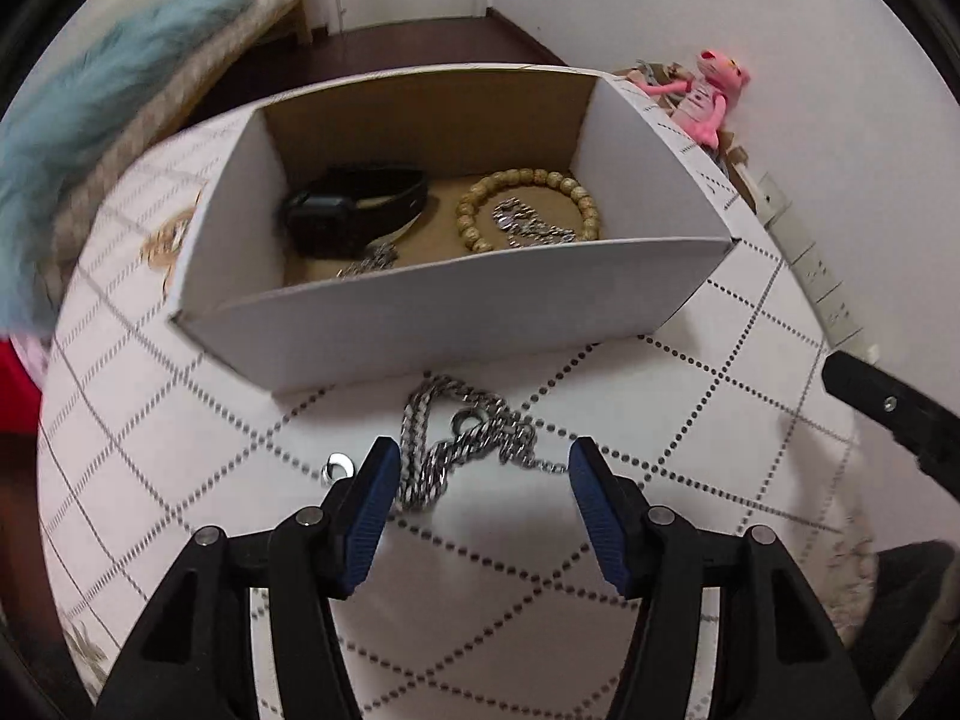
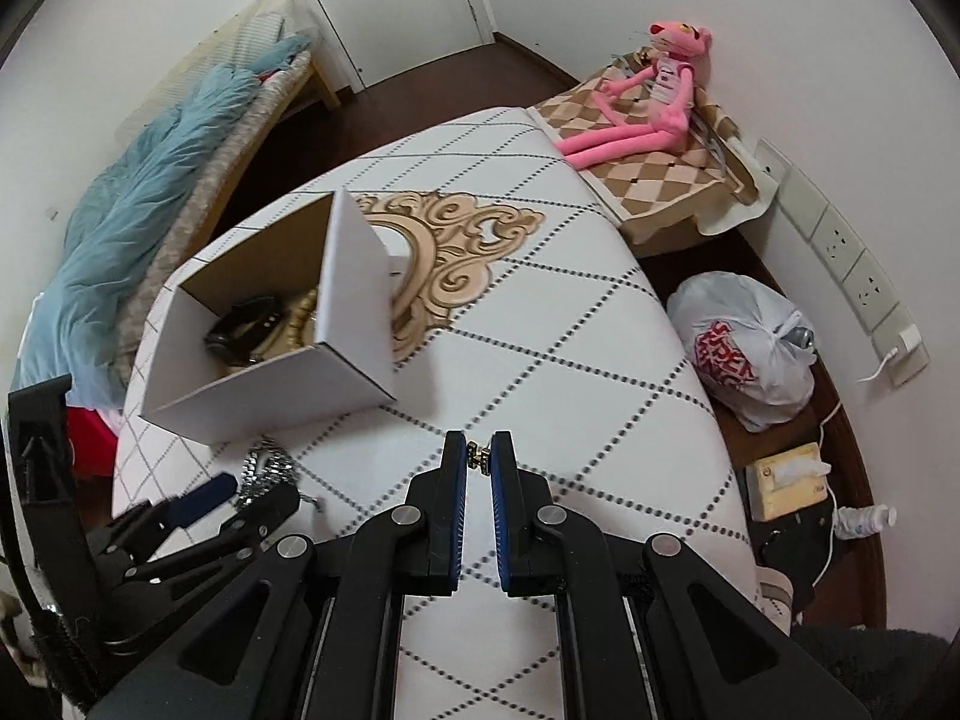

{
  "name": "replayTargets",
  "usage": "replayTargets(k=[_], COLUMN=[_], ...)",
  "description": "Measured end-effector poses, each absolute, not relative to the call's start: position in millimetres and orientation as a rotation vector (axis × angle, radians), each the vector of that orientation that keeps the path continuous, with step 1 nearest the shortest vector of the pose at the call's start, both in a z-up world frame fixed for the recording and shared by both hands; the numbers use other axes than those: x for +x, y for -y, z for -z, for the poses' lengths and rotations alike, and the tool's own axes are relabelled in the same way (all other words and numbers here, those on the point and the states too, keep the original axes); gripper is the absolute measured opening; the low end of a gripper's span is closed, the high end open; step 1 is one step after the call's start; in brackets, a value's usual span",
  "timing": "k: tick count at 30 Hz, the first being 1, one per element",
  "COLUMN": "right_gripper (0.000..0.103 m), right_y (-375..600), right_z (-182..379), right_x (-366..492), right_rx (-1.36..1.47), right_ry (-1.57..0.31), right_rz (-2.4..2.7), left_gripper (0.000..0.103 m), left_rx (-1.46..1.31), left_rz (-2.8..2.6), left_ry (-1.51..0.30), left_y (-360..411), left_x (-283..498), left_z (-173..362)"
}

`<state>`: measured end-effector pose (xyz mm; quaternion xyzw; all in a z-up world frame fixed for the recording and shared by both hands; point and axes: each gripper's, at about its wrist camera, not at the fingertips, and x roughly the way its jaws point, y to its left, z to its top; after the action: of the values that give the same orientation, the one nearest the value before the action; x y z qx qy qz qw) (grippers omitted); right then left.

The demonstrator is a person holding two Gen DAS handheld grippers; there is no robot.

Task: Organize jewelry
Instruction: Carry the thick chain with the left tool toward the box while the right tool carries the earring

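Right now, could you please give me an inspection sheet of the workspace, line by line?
Surface: white tabletop with dotted diamond lines and a gold ornament.
Job's things: open white box holding a black watch, bead bracelet and silver chain pieces; heavy silver chain and small ring lie outside it.
Clutter: nothing seen on the tabletop.
Grippers: left gripper open over the heavy silver chain; right gripper shut on a small gold piece.
Cables: white cable below the wall sockets.
Surroundings: pink plush toy, tied plastic bag, tissue box, bed with blue blanket.
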<state>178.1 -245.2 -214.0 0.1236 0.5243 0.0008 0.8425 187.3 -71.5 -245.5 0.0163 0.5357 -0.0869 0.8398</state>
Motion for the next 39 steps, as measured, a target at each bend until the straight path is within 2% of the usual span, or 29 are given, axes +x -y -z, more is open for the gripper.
replayTargets(k=[1, 2, 3, 10, 20, 29, 33, 39], right_gripper=[0.008, 0.008, 0.008, 0.008, 0.008, 0.008, 0.008, 0.008], right_y=[245.9, 247.6, 248.1, 248.3, 241.0, 211.8, 189.5, 165.6], right_z=[214.6, 215.7, 215.8, 201.8, 159.3, 116.4, 117.7, 149.0], right_x=[178.2, 177.9, 177.8, 174.9, 171.8, 206.3, 245.6, 291.8], right_rx=[0.258, 0.258, 0.260, 0.273, 0.305, 0.306, 0.285, 0.235], right_ry=[-1.108, -1.110, -1.110, -1.084, -1.022, -0.978, -1.041, -1.192], right_rz=[0.002, 0.006, 0.008, -0.008, -0.093, -0.219, -0.280, -0.313], left_gripper=[0.037, 0.013, 0.011, 0.010, 0.010, 0.010, 0.010, 0.011], left_rx=[0.041, 0.068, 0.082, -0.053, -0.210, -0.222, -0.209, -0.240], left_rz=[0.188, 0.177, 0.186, 0.221, 0.279, 0.318, 0.312, 0.278], left_ry=[-1.128, -1.103, -1.096, -1.083, -1.004, -0.913, -0.932, -1.048], left_y=[73.2, 75.5, 77.6, 48.2, 8.8, 4.3, 1.6, -7.9], left_x=[188.2, 187.8, 187.7, 171.7, 135.0, 178.1, 213.2, 253.6], left_z=[247.4, 246.6, 246.9, 230.5, 152.0, 94.9, 95.4, 126.0])
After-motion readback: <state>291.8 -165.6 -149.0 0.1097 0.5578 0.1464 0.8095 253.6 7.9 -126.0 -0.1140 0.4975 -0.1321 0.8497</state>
